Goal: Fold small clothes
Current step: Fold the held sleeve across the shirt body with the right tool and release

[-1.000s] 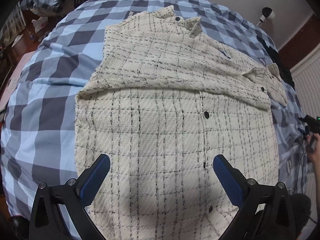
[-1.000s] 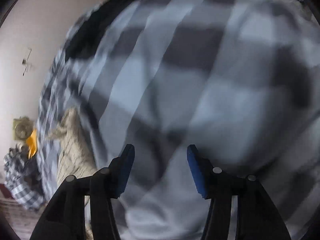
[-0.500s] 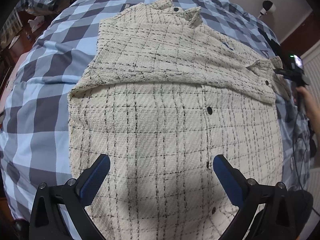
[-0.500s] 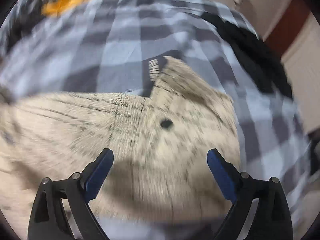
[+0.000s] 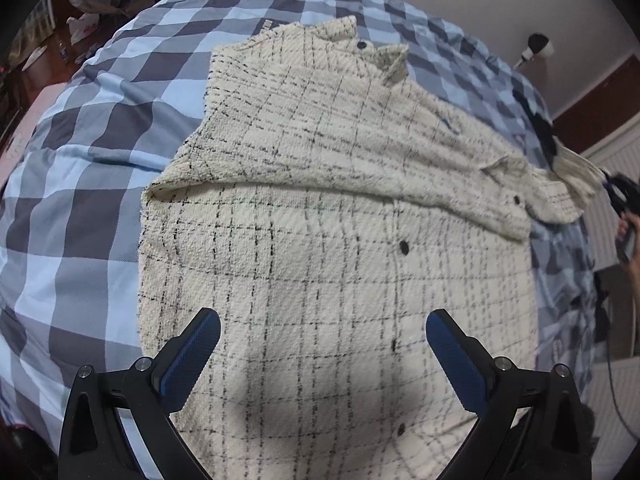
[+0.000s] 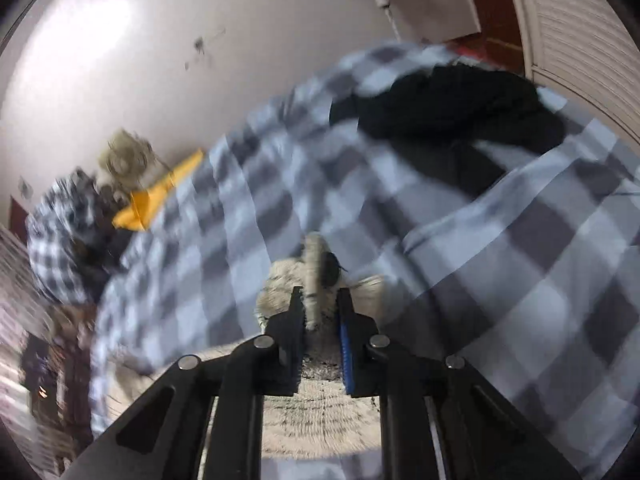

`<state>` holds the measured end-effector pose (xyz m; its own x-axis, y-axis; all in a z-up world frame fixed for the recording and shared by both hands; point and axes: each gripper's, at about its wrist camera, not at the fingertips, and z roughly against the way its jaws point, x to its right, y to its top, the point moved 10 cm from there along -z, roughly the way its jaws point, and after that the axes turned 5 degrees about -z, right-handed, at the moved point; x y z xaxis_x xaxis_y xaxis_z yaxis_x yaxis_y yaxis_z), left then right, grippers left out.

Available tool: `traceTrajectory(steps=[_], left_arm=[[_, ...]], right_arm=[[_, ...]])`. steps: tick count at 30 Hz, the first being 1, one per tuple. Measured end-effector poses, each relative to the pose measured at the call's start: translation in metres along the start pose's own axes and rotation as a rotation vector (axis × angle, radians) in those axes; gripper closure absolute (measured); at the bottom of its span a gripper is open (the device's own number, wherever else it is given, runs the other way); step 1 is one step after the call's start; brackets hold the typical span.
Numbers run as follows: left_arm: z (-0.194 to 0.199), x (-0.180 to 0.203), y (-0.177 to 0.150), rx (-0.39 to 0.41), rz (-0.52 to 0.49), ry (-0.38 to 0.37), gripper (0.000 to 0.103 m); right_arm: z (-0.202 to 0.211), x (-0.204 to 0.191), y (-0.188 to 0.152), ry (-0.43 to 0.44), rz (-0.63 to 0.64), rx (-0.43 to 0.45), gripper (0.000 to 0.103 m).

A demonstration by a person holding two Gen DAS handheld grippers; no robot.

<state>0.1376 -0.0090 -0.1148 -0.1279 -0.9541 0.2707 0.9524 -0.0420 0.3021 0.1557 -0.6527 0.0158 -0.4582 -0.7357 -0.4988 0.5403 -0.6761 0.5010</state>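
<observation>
Shirt (image 5: 336, 240), cream with black checks, lying spread on the checked bedspread (image 5: 80, 200), one sleeve folded across the chest. Right gripper (image 6: 320, 312) pinching the cuff (image 6: 316, 264) out at three o'clock, fingers nearly closed on the cloth, probably readying to carry it inward. Left gripper (image 5: 323, 354) hovering over the hem at six o'clock, fingers spread wide, holding nothing.
</observation>
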Motion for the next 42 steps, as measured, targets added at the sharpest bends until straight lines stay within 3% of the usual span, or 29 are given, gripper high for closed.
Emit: traceTrajectory(steps=[3, 6, 11, 15, 19, 21, 24, 26, 29, 32, 34, 37, 39, 42], left_arm=[[0.003, -0.006, -0.001, 0.01, 0.019, 0.01, 0.0], [0.013, -0.013, -0.001, 0.035, 0.036, 0.005, 0.0], [0.034, -0.022, 0.003, 0.104, 0.061, -0.009, 0.0], [0.047, -0.029, 0.007, 0.145, 0.054, 0.001, 0.0], [0.061, -0.042, 0.012, 0.199, 0.063, 0.027, 0.0], [0.067, -0.052, 0.015, 0.221, 0.082, 0.045, 0.0], [0.075, -0.066, 0.016, 0.242, 0.112, 0.058, 0.0], [0.077, -0.07, 0.014, 0.242, 0.128, 0.044, 0.0], [0.083, -0.07, 0.017, 0.259, 0.15, 0.013, 0.0], [0.085, -0.066, 0.021, 0.27, 0.133, 0.012, 0.0], [0.086, -0.062, 0.022, 0.27, 0.12, 0.015, 0.0], [0.085, -0.057, 0.02, 0.258, 0.114, -0.003, 0.0], [0.085, -0.053, 0.02, 0.254, 0.112, -0.018, 0.0], [0.084, -0.045, 0.021, 0.252, 0.081, -0.006, 0.0]], right_arm=[[0.038, -0.015, 0.015, 0.06, -0.023, 0.044, 0.094], [0.062, -0.057, 0.027, 0.131, -0.023, 0.093, 0.095], [0.089, -0.194, 0.014, 0.3, 0.111, 0.104, 0.095], [0.081, -0.333, -0.047, 0.449, 0.218, 0.017, 0.095], [0.028, -0.467, -0.153, 0.581, 0.271, -0.169, 0.095], [-0.006, -0.516, -0.221, 0.638, 0.263, -0.336, 0.083], [-0.049, -0.558, -0.319, 0.732, 0.141, -0.682, 0.059], [-0.065, -0.561, -0.344, 0.729, 0.104, -0.739, 0.059], [-0.087, -0.54, -0.335, 0.615, 0.181, -0.658, 0.041], [-0.102, -0.491, -0.297, 0.428, 0.233, -0.514, 0.027], [-0.118, -0.449, -0.26, 0.299, 0.282, -0.424, 0.026], [-0.131, -0.385, -0.233, 0.077, 0.4, -0.307, 0.026], [-0.151, -0.345, -0.229, -0.048, 0.46, -0.304, 0.026], [-0.194, -0.284, -0.243, -0.148, 0.419, -0.423, 0.026]])
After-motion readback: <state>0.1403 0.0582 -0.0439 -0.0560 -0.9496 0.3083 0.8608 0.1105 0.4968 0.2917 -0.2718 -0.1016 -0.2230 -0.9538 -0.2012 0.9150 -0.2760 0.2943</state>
